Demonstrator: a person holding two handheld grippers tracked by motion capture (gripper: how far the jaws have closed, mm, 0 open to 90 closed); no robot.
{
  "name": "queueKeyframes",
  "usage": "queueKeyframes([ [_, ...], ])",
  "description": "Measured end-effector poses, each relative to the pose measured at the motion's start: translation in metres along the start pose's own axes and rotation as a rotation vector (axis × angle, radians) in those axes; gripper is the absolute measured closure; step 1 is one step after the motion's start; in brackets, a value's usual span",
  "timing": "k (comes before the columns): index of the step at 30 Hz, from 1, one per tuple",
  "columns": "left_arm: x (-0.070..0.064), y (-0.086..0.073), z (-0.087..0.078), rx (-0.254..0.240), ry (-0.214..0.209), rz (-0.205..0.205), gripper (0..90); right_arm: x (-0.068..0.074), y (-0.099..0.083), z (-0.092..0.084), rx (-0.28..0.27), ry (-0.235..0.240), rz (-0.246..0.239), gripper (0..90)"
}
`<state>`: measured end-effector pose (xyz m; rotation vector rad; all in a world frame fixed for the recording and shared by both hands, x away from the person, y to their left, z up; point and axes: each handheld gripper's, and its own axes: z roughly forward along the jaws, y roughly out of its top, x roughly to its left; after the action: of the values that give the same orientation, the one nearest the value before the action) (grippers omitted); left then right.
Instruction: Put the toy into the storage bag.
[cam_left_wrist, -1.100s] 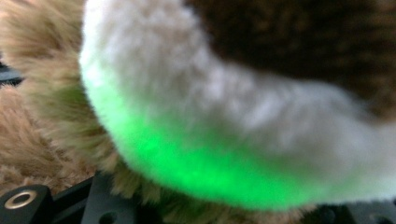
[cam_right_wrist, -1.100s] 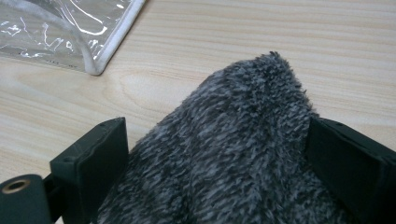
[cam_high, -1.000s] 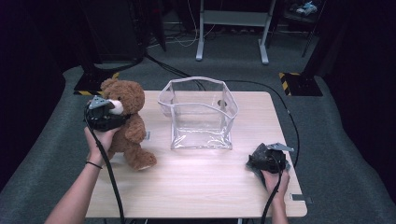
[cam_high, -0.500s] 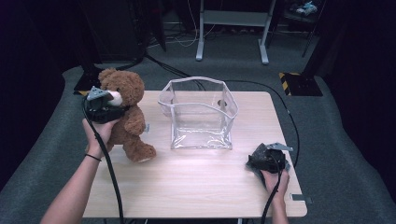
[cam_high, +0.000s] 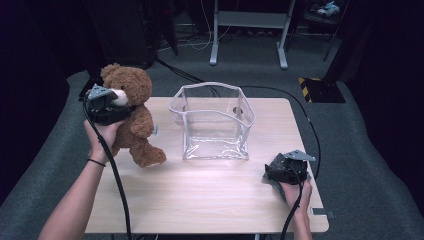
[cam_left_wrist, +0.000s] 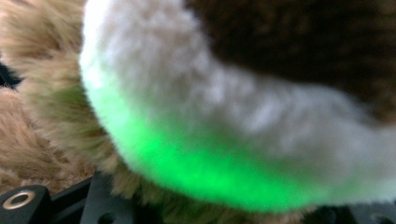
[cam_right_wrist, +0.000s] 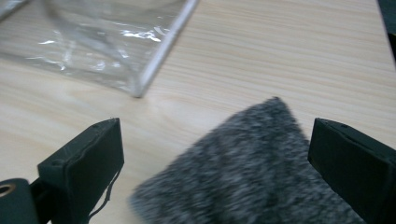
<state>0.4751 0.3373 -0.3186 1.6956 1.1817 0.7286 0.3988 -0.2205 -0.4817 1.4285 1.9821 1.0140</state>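
Up at about nine o'clock of the wooden table (cam_high: 210, 200), a brown teddy bear (cam_high: 132, 120) is held off the surface, only one foot near the tabletop. It is gripped at the muzzle by the left tool (cam_high: 107, 107), whose jaws are closed on the plush; in the left gripper view the bear's white muzzle (cam_left_wrist: 224, 107) and brown fur press right up against the lens, tinged green along the lower edge. At the table's centre a clear plastic bin (cam_high: 212, 122) is stood upright, just beside the bear at its three o'clock. At about four o'clock the right tool (cam_right_wrist: 215, 158) is held low with its jaws spread wide, and a grey fuzzy cloth (cam_right_wrist: 252, 172) is seen between them, untouched by either pad.
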Motion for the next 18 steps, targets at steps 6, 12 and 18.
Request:
queueKeyframes([
  [6, 0.001, 0.011, -0.004, -0.018, 0.009, 0.002, 45.6, 0.035, -0.021, 0.006, 0.043, 0.094, -0.061, 3.2],
  [12, 0.001, 0.018, -0.006, -0.027, 0.015, 0.006, 45.4, 0.053, -0.036, 0.015, 0.064, 0.159, -0.099, 2.9],
  [18, 0.001, 0.027, -0.009, -0.041, 0.022, 0.008, 45.3, 0.058, -0.042, 0.022, 0.085, 0.177, -0.128, 1.6],
])
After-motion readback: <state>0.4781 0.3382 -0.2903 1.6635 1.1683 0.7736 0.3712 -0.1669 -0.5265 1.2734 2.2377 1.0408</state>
